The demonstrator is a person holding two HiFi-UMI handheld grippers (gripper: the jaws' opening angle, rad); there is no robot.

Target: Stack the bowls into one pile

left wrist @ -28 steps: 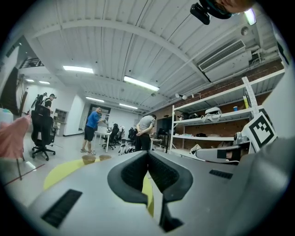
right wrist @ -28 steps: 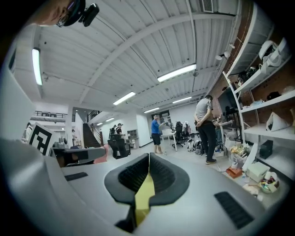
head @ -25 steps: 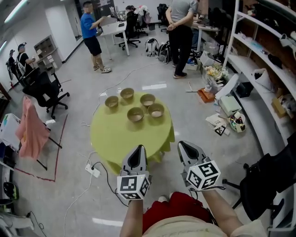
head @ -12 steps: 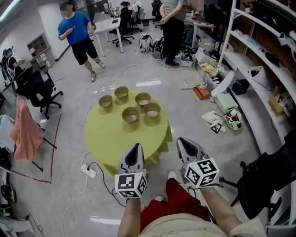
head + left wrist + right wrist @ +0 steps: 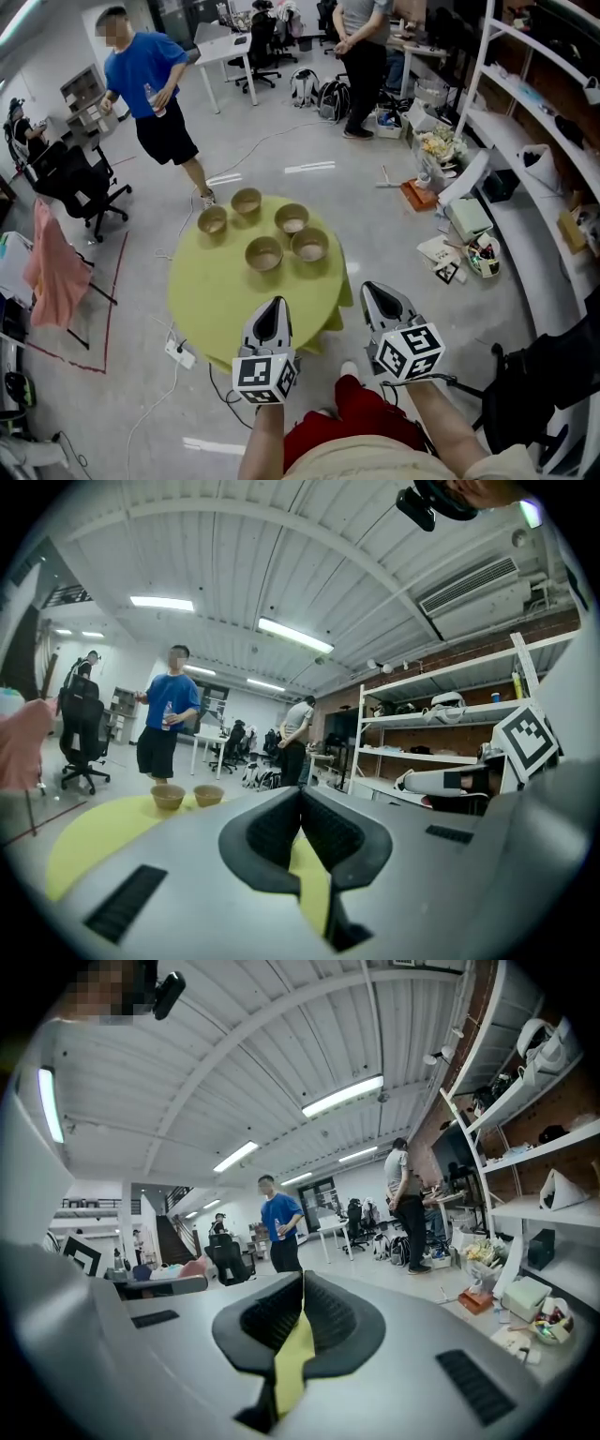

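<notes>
Several tan bowls sit apart on the far half of a round yellow-green table (image 5: 211,295): one at the left (image 5: 212,220), one at the back (image 5: 247,201), one at the back right (image 5: 292,217), one at the right (image 5: 309,245) and one nearest me (image 5: 263,253). My left gripper (image 5: 272,313) hangs over the table's near edge, shut and empty. My right gripper (image 5: 373,298) is off the table's near right side, also shut with nothing in it. In the left gripper view two bowls (image 5: 170,797) (image 5: 208,794) show beyond the jaws.
A person in a blue shirt (image 5: 155,94) walks close behind the table. Another person (image 5: 364,47) stands further back by desks. Office chairs (image 5: 75,178) are at the left, shelving (image 5: 525,122) and floor clutter (image 5: 450,225) at the right. A power strip and cables (image 5: 183,354) lie under the table.
The person in blue has walked nearer to the table. The view has shifted a little; both grippers stay shut near the table's near edge.
</notes>
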